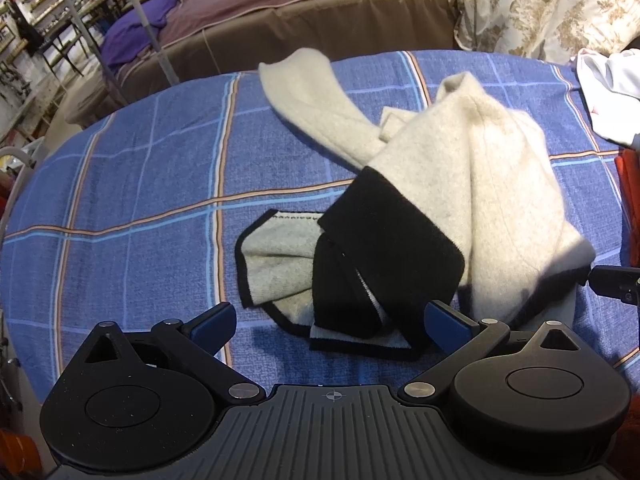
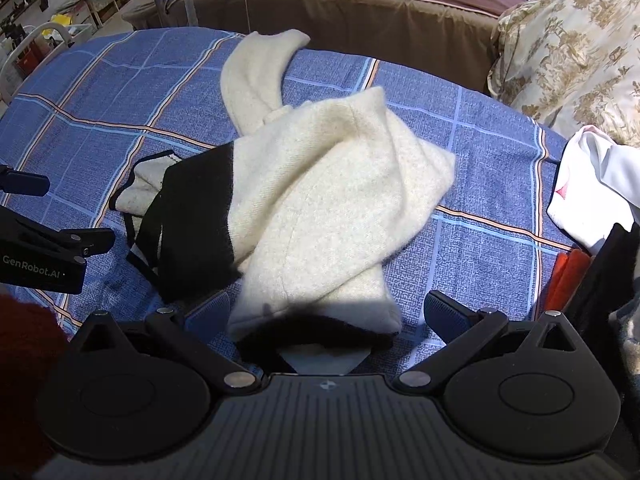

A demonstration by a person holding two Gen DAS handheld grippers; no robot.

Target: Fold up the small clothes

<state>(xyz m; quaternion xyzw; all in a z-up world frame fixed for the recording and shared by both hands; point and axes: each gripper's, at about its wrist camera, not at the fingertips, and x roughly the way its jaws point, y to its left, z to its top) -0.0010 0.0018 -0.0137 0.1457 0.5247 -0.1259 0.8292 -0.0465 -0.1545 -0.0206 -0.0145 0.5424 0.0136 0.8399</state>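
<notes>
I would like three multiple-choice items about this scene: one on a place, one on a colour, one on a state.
1. Where does the cream sweater lie?
A. on the blue checked cloth
B. on a bare floor
C. in a basket

2. What colour are the sweater's cuff bands?
A. red
B. black
C. green

3. How do the jaws of the left gripper and right gripper stand?
A. both shut on the sweater
B. one open, one shut
C. both open

Answers: 1 A, the checked cloth shows all around the sweater. 2 B, black bands end the cream knit. 3 C, each view shows its blue pads wide apart.
</notes>
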